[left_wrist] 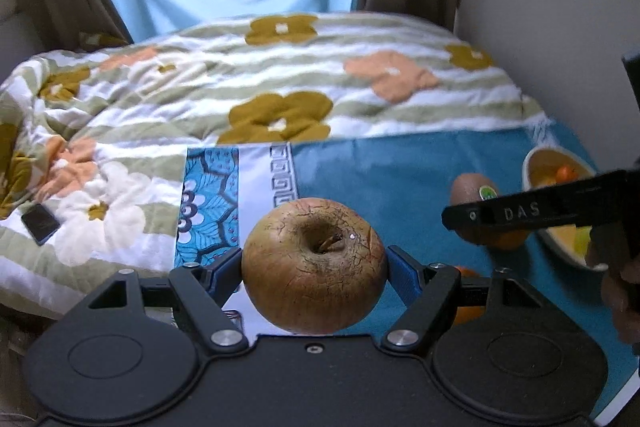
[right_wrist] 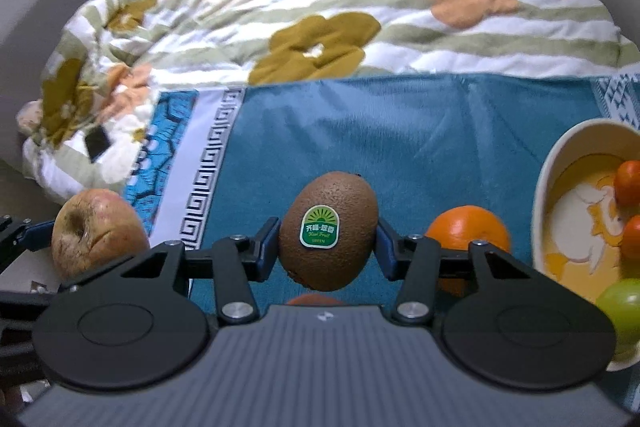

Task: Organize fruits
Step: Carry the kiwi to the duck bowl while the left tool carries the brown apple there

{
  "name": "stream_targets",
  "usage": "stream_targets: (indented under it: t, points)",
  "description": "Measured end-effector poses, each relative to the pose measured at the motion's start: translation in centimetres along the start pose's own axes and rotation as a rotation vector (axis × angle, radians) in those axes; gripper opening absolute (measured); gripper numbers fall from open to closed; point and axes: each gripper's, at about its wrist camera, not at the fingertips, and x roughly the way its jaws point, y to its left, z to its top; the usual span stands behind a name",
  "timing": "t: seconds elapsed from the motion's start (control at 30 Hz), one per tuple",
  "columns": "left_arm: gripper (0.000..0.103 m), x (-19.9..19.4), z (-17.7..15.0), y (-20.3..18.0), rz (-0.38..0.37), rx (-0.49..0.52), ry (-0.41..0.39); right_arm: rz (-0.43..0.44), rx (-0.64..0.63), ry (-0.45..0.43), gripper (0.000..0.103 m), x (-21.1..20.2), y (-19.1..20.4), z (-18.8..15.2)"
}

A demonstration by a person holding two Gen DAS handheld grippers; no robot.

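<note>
Two fruits were clamped — apple (left_wrist: pixel 314 265) by L gripper (left_wrist: pixel 314 273), kiwi (right_wrist: pixel 328 231) by R gripper (right_wrist: pixel 328 247) — transfer to bowl (right_wrist: pixel 548 187) judged next.

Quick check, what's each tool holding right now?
Left tool: closed on the apple.
Right tool: closed on the kiwi.
</note>
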Motion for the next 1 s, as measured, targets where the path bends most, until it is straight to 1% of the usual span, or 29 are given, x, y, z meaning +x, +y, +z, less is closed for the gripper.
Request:
stream_targets:
  t: [0.1, 0.27, 0.43, 0.53, 0.67, 0.77, 1.0]
  points:
    - [0.08, -1.7, 0.1, -2.0, 0.013, -0.014, -0.031, 0.025, -0.014, -0.031, 0.064, -2.5, -1.2, -0.3]
    - [0.08, -3.8, 0.5, -6.0, 0.023, -0.03, -0.073, 0.035, -0.029, -0.074, 0.064, -6.3, -4.1, -0.9]
    - [0.08, -4.6, 0.9, -10.0, 0.007, -0.046, -0.095, 0.034, -0.027, -0.107, 0.064, -9.5, -8.1, -1.1]
    - [0.08, -4.8, 1.0, -12.7, 0.004, -0.036, -0.106, 0.029, -0.024, -0.125, 0.064, -11.0, -10.6, -1.2]
    - [0.08, -4.4, 1.4, -16.2, -0.011, -0.013, -0.114, 0.017, -0.014, -0.143, 0.064, -12.6, -14.3, -1.3]
    - [0.08, -3.5, 1.8, -18.6, -0.024, 0.005, -0.112, 0.001, -0.006, -0.146, 0.064, -13.0, -16.9, -1.5]
    - [0.08, 0.4, 2.7, -23.3, -0.068, 0.047, -0.077, -0.041, 0.018, -0.137, 0.064, -12.4, -22.4, -1.5]
